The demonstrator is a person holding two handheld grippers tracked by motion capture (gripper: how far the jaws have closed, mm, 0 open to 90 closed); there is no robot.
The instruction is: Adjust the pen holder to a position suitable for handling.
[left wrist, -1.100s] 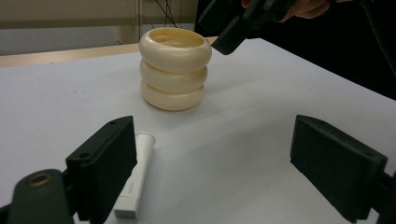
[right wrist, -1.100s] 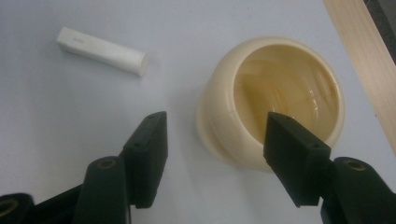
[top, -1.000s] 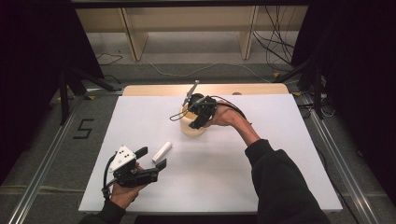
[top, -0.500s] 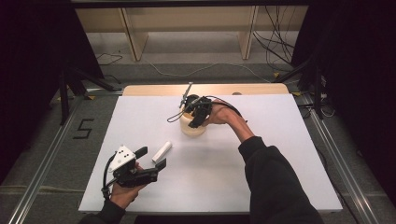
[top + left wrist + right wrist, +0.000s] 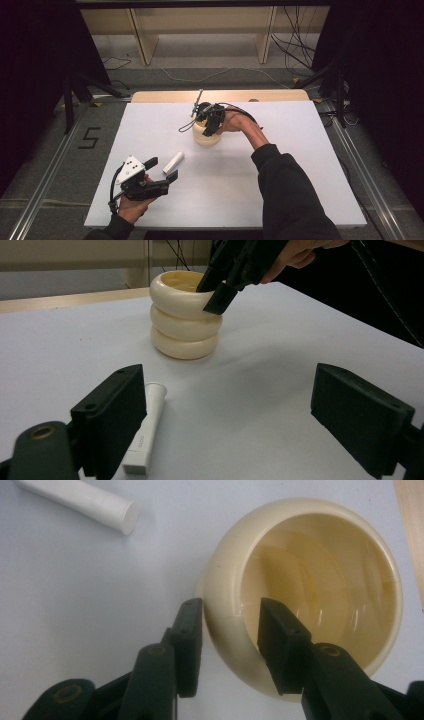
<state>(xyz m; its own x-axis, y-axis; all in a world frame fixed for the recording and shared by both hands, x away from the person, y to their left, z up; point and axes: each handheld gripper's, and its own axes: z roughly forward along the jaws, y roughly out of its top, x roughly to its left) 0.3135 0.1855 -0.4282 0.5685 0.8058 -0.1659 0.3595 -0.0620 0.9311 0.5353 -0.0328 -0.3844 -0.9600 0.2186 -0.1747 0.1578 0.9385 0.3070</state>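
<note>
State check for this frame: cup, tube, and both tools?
Cream ribbed cup: upright, empty, rim wall between the right tool's jaws.
White tube: lying flat, untouched.
Right tool: jaws have just been closing, astride the cup's rim, gap still visible.
Left tool: open, empty, beside the tube.

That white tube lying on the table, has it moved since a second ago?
No. The white tube lies in the same spot between the left gripper and the cream pot.

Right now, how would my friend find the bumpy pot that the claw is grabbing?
Look at the big white table and go toward its far edge, near the middle. There stands a cream pot, with the right claw straddling its rim, one jaw inside and one outside. Unlike the thin white tube lying flat nearby, it is fat, upright and shaped like three stacked rings.
</note>
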